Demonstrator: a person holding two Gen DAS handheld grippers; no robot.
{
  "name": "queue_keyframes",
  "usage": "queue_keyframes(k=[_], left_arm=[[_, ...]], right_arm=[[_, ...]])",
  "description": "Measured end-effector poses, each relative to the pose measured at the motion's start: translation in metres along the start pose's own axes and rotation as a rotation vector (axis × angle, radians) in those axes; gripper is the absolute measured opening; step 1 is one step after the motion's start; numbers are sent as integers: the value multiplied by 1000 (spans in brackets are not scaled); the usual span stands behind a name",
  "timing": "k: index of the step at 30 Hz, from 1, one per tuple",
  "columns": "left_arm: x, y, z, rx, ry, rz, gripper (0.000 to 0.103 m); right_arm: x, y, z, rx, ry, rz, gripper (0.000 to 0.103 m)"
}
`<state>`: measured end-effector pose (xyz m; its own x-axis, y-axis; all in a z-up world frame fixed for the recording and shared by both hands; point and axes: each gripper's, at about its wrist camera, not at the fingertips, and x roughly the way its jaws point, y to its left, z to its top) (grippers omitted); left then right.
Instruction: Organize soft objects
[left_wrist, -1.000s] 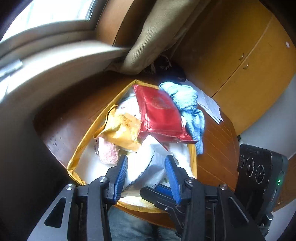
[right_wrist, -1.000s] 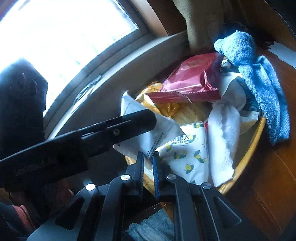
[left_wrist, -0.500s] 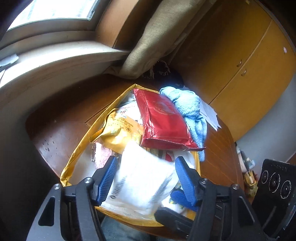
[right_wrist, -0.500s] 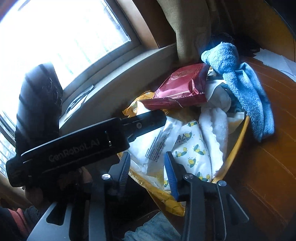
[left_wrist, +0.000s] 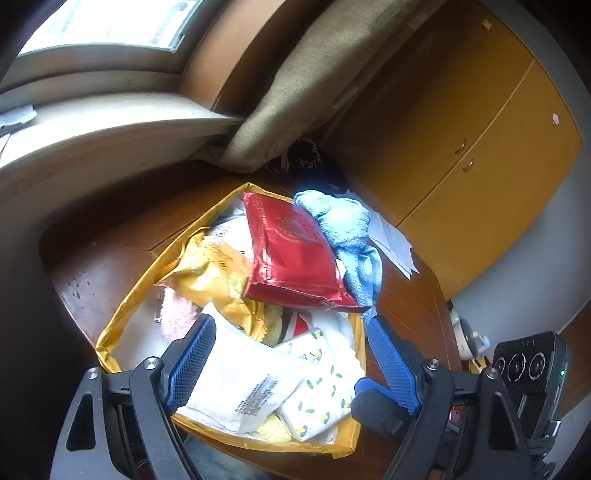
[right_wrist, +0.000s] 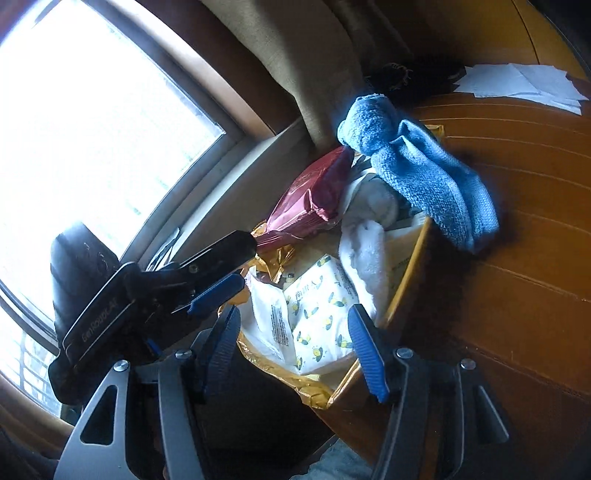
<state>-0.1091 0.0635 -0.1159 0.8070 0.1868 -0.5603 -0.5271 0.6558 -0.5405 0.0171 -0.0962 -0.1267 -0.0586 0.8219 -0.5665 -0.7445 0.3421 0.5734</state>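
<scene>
A golden-yellow box (left_wrist: 147, 284) (right_wrist: 410, 266) on the wooden table holds soft packets. A red packet (left_wrist: 295, 258) (right_wrist: 314, 195) leans on a yellow snack bag (left_wrist: 210, 269). A blue towel (left_wrist: 343, 229) (right_wrist: 424, 173) hangs over the far right rim. Near the front lie a white packet (left_wrist: 240, 384) (right_wrist: 275, 317) and a lemon-print tissue pack (left_wrist: 321, 387) (right_wrist: 321, 317). My left gripper (left_wrist: 291, 363) (right_wrist: 240, 266) is opening, and the white packet lies loose between its jaws. My right gripper (right_wrist: 295, 347) (left_wrist: 373, 402) is opening over the box's near edge, gripping nothing.
White papers (left_wrist: 391, 240) (right_wrist: 524, 85) lie on the table (right_wrist: 517, 258) behind the box. A beige curtain (left_wrist: 295, 92) hangs over a dark cloth (left_wrist: 310, 162) at the back. Yellow cupboard doors (left_wrist: 480, 147) stand to the right, a window sill (left_wrist: 92, 129) to the left.
Both grippers have opened wide. The white packet, held by the left gripper before, has settled flat into the box. The right gripper has drawn back and rolled.
</scene>
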Motion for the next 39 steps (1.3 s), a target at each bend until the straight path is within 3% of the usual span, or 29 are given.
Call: queue_keyframes(k=[7,18,25,35,39], left_arm=[[-5,-23,-1,95,-51,61,87],[-14,-52,-3,194,-112,134,97],[-11,-56,-6,191,-83,122,97],[-7,-58,-8,183,-47,109,98],[-4,-61,-8,193,-42,113,98]], right_arm=[[-17,-11,1,29,-49,-54,60],[-24,-18,1,59,-80,-136,61],[-30,-23,1,69,-89,-131,69],[-36,-25,2,76,-91,-140,69],[-36,-29,3,78,-95,-183,69]])
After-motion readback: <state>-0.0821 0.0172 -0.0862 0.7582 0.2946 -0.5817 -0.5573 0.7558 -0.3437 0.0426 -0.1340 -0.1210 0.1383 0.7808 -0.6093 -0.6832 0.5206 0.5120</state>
